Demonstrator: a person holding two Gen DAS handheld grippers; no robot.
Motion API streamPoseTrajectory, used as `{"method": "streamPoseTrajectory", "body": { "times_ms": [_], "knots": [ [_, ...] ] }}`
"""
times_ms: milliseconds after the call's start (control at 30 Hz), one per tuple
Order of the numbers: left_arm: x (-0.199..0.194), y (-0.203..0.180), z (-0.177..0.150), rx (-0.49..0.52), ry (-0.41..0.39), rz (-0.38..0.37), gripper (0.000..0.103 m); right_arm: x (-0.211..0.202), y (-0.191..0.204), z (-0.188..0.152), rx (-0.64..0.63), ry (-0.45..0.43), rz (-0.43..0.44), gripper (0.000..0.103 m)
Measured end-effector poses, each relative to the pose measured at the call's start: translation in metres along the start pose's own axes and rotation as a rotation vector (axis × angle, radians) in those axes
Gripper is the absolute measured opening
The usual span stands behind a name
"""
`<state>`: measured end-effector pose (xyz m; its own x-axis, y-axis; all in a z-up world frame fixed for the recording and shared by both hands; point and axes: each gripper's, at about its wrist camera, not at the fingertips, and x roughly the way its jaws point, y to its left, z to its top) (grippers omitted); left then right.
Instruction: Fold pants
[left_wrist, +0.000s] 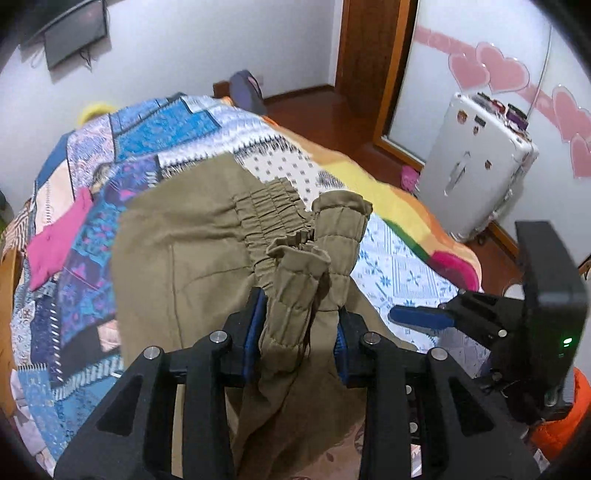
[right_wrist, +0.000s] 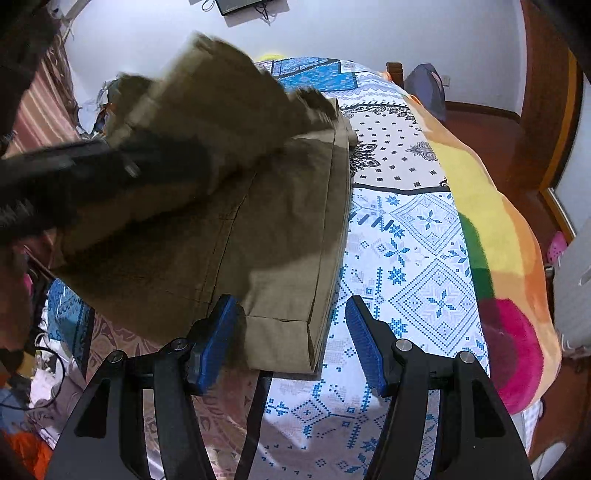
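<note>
Olive-khaki pants (left_wrist: 177, 251) lie on a patterned bedspread (left_wrist: 140, 140). My left gripper (left_wrist: 299, 332) is shut on the bunched elastic waistband (left_wrist: 295, 280) and holds it raised above the rest of the pants. In the right wrist view the pants (right_wrist: 266, 229) lie folded lengthwise, with the lifted part blurred at upper left. My right gripper (right_wrist: 291, 332) is open and empty. Its blue pads (right_wrist: 364, 339) straddle the hem corner (right_wrist: 288, 343) near the bed's front. It also shows in the left wrist view (left_wrist: 417, 317), to the right of the pants.
A pink cloth (left_wrist: 59, 243) lies on the bed at left. A white suitcase (left_wrist: 476, 166) stands on the wooden floor right of the bed. A rainbow blanket (right_wrist: 495, 236) runs along the bed's right edge. Clutter and cables (right_wrist: 40, 373) lie at lower left.
</note>
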<state>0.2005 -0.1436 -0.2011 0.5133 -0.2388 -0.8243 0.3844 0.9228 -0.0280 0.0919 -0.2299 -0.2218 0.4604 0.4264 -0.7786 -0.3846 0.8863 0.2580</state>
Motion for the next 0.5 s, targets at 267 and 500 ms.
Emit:
{"method": "streamPoseTrajectory", "body": {
  "times_ms": [267,500],
  "knots": [
    [-0.006,-0.018,-0.003,0.043,0.018,-0.034,0.055,-0.009,-0.006,-0.006,0.013,-0.014,-0.022,0.058],
    [-0.049,-0.012,-0.004,0.010,-0.054,-0.117,0.070,-0.032,-0.021,-0.007,0.034,-0.053,-0.073,0.058]
  ]
}}
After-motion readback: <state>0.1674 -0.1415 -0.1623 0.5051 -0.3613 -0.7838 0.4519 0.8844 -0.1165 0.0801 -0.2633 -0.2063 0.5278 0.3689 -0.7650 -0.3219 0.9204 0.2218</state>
